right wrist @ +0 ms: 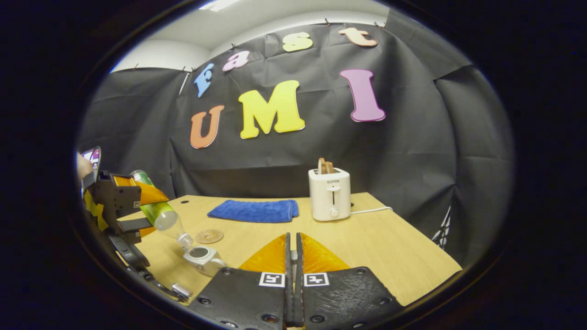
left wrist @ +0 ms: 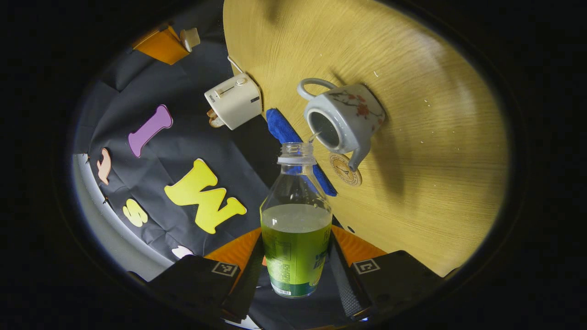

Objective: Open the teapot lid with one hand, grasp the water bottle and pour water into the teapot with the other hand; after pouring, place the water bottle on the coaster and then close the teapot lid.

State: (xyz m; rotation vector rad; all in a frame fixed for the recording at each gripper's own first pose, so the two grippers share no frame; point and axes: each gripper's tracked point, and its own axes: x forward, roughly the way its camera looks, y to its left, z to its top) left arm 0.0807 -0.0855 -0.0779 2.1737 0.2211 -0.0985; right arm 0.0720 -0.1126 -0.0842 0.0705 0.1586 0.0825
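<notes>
Pouring step in hand. The left gripper (left wrist: 296, 270) pinches the water bottle (left wrist: 296, 229) by its lower body, both fingers pressed on its sides; the bottle is uncapped, tilted mouth-down toward the open teapot (left wrist: 344, 117), a thin stream crossing into the opening. In the right gripper view the bottle (right wrist: 158, 208) slants down over the teapot (right wrist: 202, 256), which stands near the desk's (right wrist: 390, 247) near-left corner. The right gripper (right wrist: 292, 275) has its fingers pressed together; whether the lid is caught between them cannot be told. The coaster (right wrist: 209, 236) lies just beside the teapot, bare, with a blue cloth (right wrist: 252, 210) behind it and a toaster (right wrist: 329, 192) further right. Judged next: right the bottle, carry it the short way to the coaster and set it down upright, then bring the lid back. The teapot's closeness to the desk edge leaves little margin on that side; the desk's middle and right offer open room.
</notes>
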